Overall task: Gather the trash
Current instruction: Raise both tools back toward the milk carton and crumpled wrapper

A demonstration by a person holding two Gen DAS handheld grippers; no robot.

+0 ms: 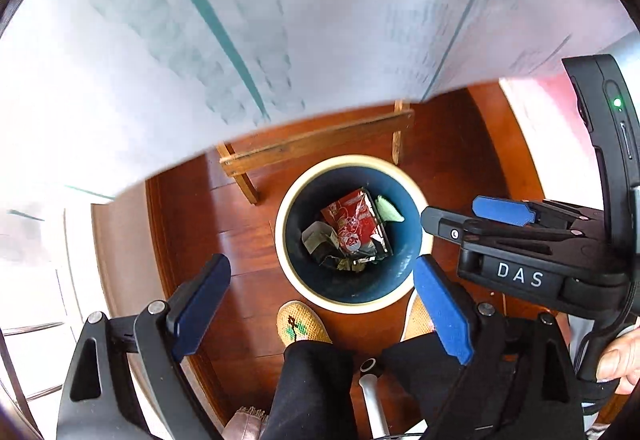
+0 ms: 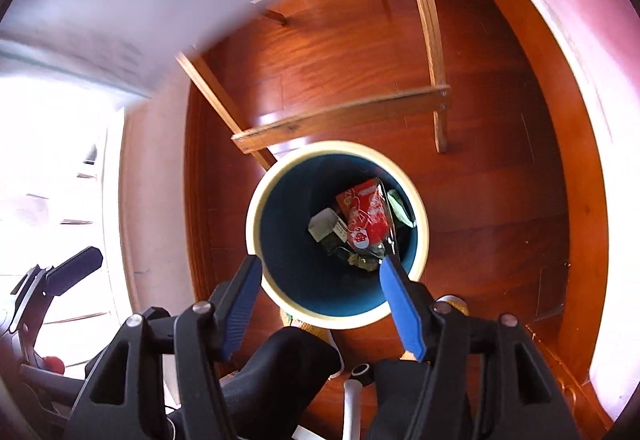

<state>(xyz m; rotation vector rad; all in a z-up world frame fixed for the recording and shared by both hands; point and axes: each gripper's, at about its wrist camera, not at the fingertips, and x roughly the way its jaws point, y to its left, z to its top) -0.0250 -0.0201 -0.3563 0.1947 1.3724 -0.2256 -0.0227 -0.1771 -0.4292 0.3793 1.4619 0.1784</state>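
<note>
A round bin with a cream rim and a dark blue inside stands on the wood floor below both grippers. In it lie a red wrapper, a pale green wrapper, a grey-white carton and dark scraps. My left gripper hangs above the bin's near rim, open wide, with nothing between its blue pads. My right gripper is open over the bin and empty too. In the left wrist view it reaches in from the right. One left finger shows in the right wrist view.
A table under a white cloth with teal stripes overhangs beyond the bin, its wooden legs and crossbar right behind it. A person's woven slipper and black trousers stand at the bin's near side, beside a white tube.
</note>
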